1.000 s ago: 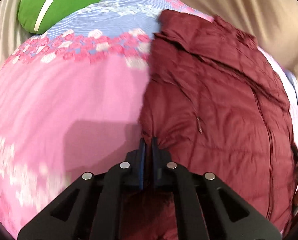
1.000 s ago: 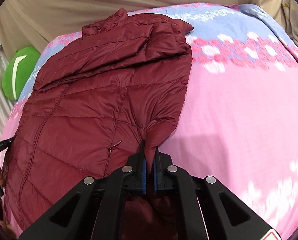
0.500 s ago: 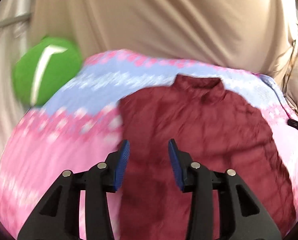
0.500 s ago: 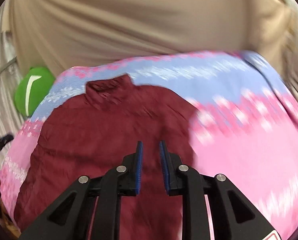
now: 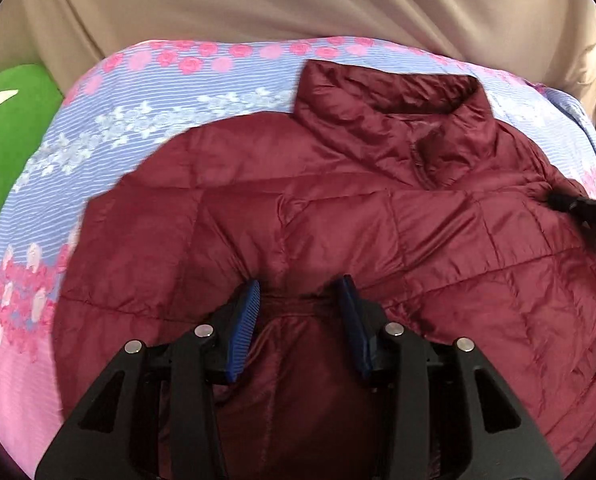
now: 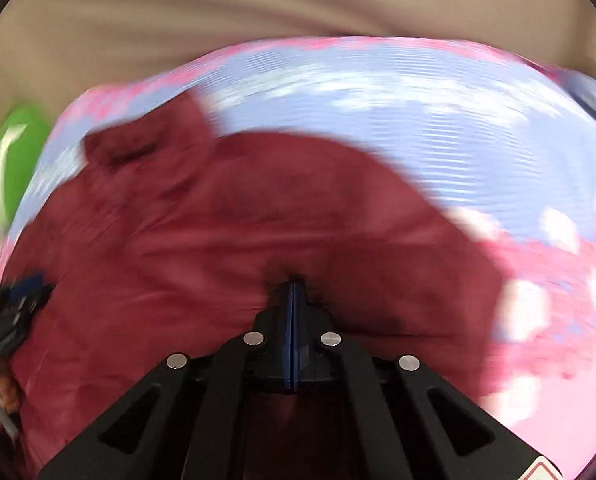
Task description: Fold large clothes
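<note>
Maroon quilted jacket (image 5: pixel 378 216) folded once on the floral bed (image 5: pixel 145 120); left hand-held gripper (image 5: pixel 300 300) released above it, right hand-held gripper (image 6: pixel 293 284) clenched empty; further folds likely left

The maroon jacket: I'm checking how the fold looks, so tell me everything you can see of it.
The maroon jacket is a quilted puffer of shiny, thin-looking fabric, stitched in square panels. It lies spread on the pink and blue floral bedspread, its stand-up collar at the far end. The left gripper stands over its near part, jaws open with a puckered seam between them. The right gripper is over the fabric with its jaws shut; whether it pinches any cloth is lost in blur.
</note>
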